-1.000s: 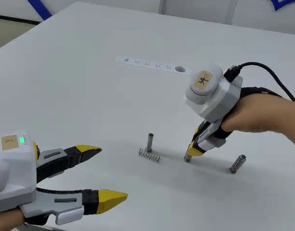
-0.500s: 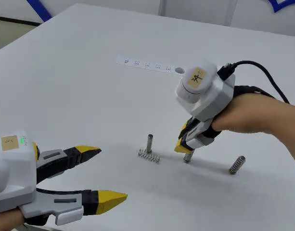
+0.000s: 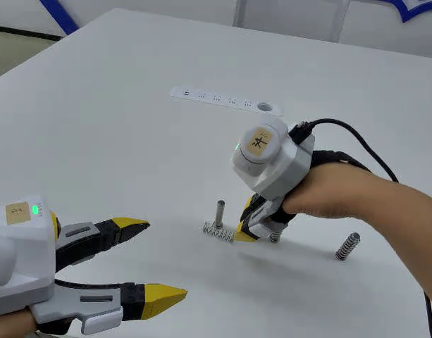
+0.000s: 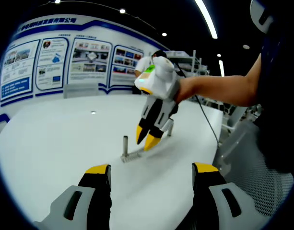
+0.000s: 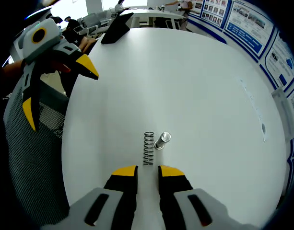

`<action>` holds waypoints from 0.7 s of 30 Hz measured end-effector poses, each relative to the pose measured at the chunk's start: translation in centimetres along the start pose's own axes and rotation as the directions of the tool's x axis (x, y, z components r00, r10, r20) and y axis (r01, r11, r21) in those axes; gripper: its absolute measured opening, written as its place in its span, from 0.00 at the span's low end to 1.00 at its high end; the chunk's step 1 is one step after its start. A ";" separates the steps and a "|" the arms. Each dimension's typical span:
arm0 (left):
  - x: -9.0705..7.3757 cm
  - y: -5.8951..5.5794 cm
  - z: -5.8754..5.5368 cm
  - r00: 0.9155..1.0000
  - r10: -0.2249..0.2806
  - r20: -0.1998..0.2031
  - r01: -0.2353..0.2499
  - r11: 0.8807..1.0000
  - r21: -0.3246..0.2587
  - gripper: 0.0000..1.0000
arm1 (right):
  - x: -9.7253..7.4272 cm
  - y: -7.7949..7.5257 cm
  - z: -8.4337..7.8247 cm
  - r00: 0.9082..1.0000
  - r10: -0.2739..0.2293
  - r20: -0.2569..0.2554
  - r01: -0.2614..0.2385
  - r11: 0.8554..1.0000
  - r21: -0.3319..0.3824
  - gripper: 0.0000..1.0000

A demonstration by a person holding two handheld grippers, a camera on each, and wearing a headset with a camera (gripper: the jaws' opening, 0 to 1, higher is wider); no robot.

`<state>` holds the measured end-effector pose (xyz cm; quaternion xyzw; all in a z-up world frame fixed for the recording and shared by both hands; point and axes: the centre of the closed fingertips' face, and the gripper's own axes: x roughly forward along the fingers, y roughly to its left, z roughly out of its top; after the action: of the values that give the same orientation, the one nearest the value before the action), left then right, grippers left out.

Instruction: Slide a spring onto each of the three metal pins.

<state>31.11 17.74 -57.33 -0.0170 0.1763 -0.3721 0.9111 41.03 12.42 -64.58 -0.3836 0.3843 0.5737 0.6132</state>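
Poised just above the last loose spring (image 5: 147,148), flat on the tabletop (image 5: 185,72) beside the bare pin (image 5: 162,140), with right gripper (image 5: 147,168) fingers narrowly parted and left gripper (image 4: 151,166) fingers spread wide; next, probably pinching the spring and threading it onto that pin.

Open table (image 3: 131,141) is lying between the left gripper (image 3: 156,259) and the spring (image 3: 219,230); the bare pin (image 3: 219,211) is standing just behind it, and the right gripper (image 3: 244,235) is crowding one end, with a sprung pin (image 3: 275,238) just beyond

lab/demo hall: white workbench (image 3: 96,105), wall info boards (image 4: 51,62), strip lts (image 4: 206,19)
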 end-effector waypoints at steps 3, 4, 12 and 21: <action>0.0 0.0 0.0 1.000 0.000 -0.002 0.000 1.000 0.001 0.70 | 0.7 0.2 -0.2 1.000 0.000 0.001 0.000 1.000 0.008 0.17; 0.0 0.0 0.0 1.000 0.000 -0.001 0.000 1.000 0.000 0.70 | 0.9 0.3 -0.2 1.000 -0.001 0.002 0.001 1.000 0.013 0.17; 0.0 0.0 -0.1 1.000 0.000 -0.002 0.000 1.000 0.000 0.70 | 1.8 0.4 -0.3 1.000 -0.006 0.010 0.006 0.999 0.033 0.16; -0.1 0.1 -0.1 1.000 0.002 -0.001 -0.002 1.000 -0.002 0.70 | 2.2 0.2 -0.3 1.000 -0.007 0.019 0.006 0.998 0.055 0.15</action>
<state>31.09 17.86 -57.39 -0.0177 0.1772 -0.3709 0.9114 40.95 13.10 -66.71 -0.3624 0.3928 0.5646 0.6289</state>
